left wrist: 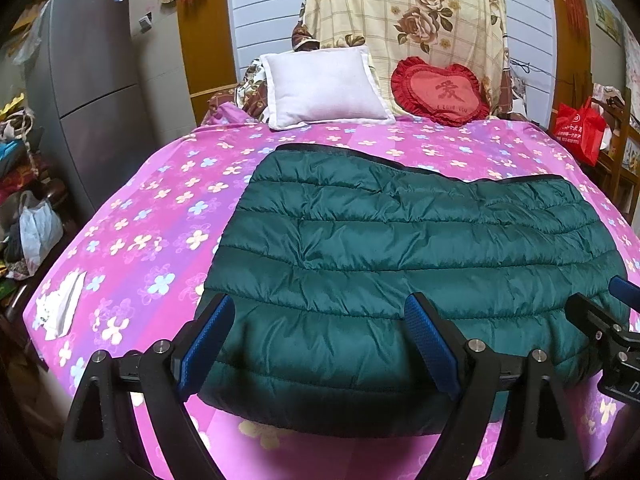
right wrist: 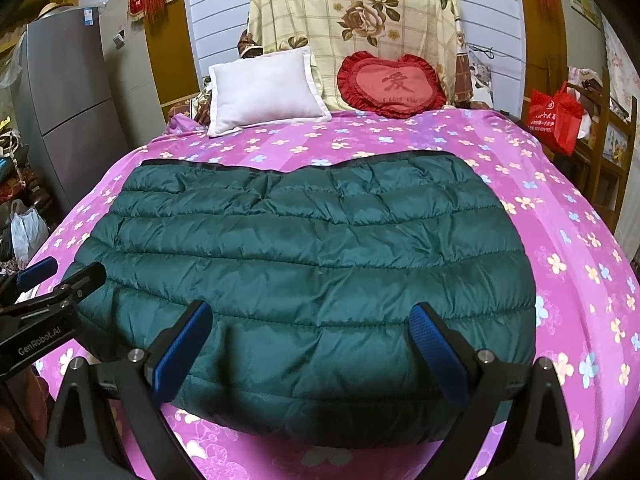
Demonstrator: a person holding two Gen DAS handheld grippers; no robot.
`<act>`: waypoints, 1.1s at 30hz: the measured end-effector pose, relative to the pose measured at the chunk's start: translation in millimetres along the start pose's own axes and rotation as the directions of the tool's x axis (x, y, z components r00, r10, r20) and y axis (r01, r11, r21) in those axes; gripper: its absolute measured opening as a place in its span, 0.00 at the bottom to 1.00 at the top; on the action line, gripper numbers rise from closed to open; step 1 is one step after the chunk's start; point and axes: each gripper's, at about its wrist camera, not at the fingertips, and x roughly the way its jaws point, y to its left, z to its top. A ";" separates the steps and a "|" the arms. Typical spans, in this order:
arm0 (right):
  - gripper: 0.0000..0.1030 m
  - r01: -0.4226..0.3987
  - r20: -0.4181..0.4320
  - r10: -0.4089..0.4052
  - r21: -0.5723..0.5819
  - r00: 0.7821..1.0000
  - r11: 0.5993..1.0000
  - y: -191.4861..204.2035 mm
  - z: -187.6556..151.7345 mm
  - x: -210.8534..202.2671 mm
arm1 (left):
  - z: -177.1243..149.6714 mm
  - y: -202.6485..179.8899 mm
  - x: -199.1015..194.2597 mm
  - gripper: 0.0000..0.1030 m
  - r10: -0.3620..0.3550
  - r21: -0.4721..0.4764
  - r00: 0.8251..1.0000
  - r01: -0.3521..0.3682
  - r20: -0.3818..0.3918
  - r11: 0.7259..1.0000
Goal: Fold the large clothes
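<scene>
Green quilted jacket (left wrist: 400, 248) lying folded on floral bedsheet (left wrist: 152, 216), near hem hiding behind my left gripper (left wrist: 320, 344) and right gripper (right wrist: 310, 346), both gaping wide, gripping nothing.

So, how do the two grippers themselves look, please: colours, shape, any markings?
Both the left gripper and the right gripper have matte black angular fingers with silver round bolts and ribbed blue pads. The right wrist view shows white "GenRobot.AI" lettering on the left gripper's black body. No cables or sleeves show.
</scene>
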 end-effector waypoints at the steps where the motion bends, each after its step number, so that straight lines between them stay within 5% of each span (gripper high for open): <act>1: 0.98 -0.001 0.001 0.001 0.001 1.000 1.000 -0.1 0.7 0.2 | 0.1 0.5 -0.1 0.67 0.000 0.000 1.000 0.000 0.001 1.000; 33: 0.98 -0.006 -0.017 0.006 -0.010 1.000 1.000 3.5 4.6 9.1 | 0.1 -1.0 6.1 0.67 -0.005 -0.001 1.000 0.005 -0.016 1.000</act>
